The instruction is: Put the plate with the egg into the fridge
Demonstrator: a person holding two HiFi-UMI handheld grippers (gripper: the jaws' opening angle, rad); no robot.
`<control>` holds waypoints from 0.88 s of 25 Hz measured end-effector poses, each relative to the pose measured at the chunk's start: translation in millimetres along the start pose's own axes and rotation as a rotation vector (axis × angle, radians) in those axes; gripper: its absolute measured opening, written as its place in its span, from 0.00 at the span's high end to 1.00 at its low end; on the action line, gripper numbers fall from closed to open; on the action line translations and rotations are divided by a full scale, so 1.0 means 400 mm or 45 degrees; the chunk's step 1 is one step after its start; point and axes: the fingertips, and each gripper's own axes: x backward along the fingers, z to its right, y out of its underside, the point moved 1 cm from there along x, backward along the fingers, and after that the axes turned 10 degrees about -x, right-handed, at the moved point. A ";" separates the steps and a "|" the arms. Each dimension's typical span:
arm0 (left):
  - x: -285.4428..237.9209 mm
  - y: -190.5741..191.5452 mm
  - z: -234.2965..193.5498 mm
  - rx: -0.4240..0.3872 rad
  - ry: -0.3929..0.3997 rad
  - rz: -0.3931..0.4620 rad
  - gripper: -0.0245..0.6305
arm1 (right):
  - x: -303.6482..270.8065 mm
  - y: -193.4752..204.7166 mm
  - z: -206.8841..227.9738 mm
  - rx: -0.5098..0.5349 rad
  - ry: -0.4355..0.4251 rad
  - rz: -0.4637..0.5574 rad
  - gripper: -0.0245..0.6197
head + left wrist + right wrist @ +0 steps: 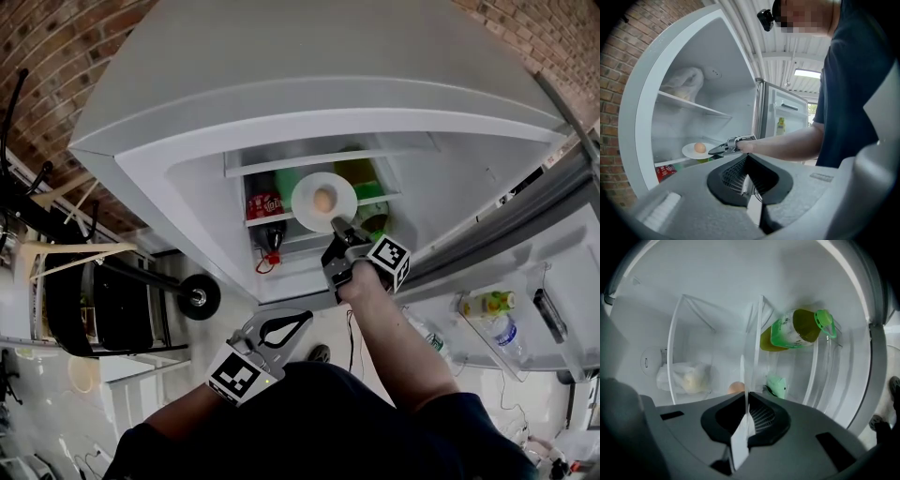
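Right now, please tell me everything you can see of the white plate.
The plate is small, round, white and glossy. It lies level inside the open fridge, one brownish egg at its centre. The right gripper is shut on its near rim. Whether it rests on a shelf, I cannot tell.

Above the jaws of the right gripper [337, 228], an upper fridge shelf [693, 107] is carrying a white bag [684, 80]; a second glass shelf [267, 221] is running just under them, with a green-capped bottle [797, 331] resting lower still
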 end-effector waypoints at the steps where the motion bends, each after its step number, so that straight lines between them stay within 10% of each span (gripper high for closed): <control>1: 0.001 0.001 0.000 -0.001 0.001 -0.002 0.96 | -0.005 0.000 -0.002 -0.002 0.000 0.001 0.93; 22: 0.019 0.017 -0.005 0.012 0.010 -0.006 0.96 | -0.026 0.017 -0.023 0.031 -0.090 -0.047 0.75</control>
